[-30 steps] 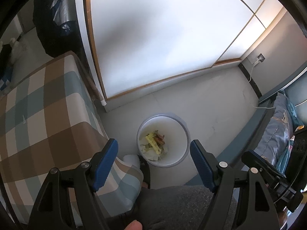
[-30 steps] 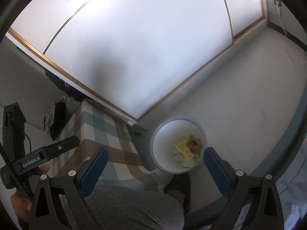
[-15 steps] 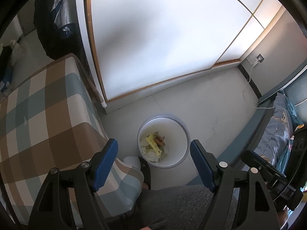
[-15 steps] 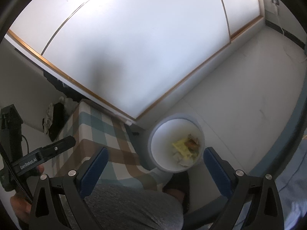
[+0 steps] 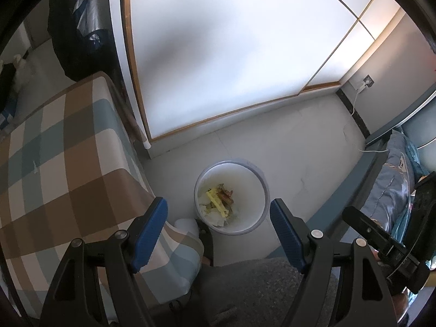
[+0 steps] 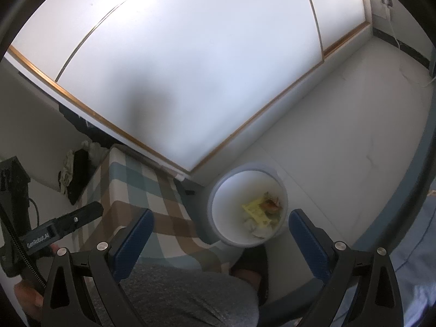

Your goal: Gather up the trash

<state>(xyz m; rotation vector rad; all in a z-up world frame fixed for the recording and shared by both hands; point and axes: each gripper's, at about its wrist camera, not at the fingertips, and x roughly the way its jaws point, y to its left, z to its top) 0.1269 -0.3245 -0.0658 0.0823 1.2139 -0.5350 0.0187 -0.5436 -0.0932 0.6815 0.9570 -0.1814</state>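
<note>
Both units held high above the floor, looking down.

- Left gripper (image 5: 218, 229): blue pads spread wide, nothing between them.
- Right gripper (image 6: 219, 234): pads likewise apart and empty.
- Waste bin (image 5: 256, 218): white, round, standing upright on the floor (image 5: 299, 150), just right of the plaid-covered tabletop (image 5: 68, 177) and just beyond a dark slipper (image 5: 205, 238).
- Trash (image 5: 218, 203): yellow wrapper, brown scrap and crumpled white paper lying at the bottom of the bin, toward its near-left side.

No loose litter visible on the floor or the plaid cover. Scene consistent with either of two stages: trash already dropped in and the hands lifted clear, or an overview taken ahead of a search for more. Not settled by these views.

For good handling in either case:
- Keep pads open and clear of the bin rim.
- Avoid knocking the bin; light plastic, probably easy to tip.
- Scan floor edges, the bed (image 5: 392, 185) at right and the far tabletop corner.
</note>
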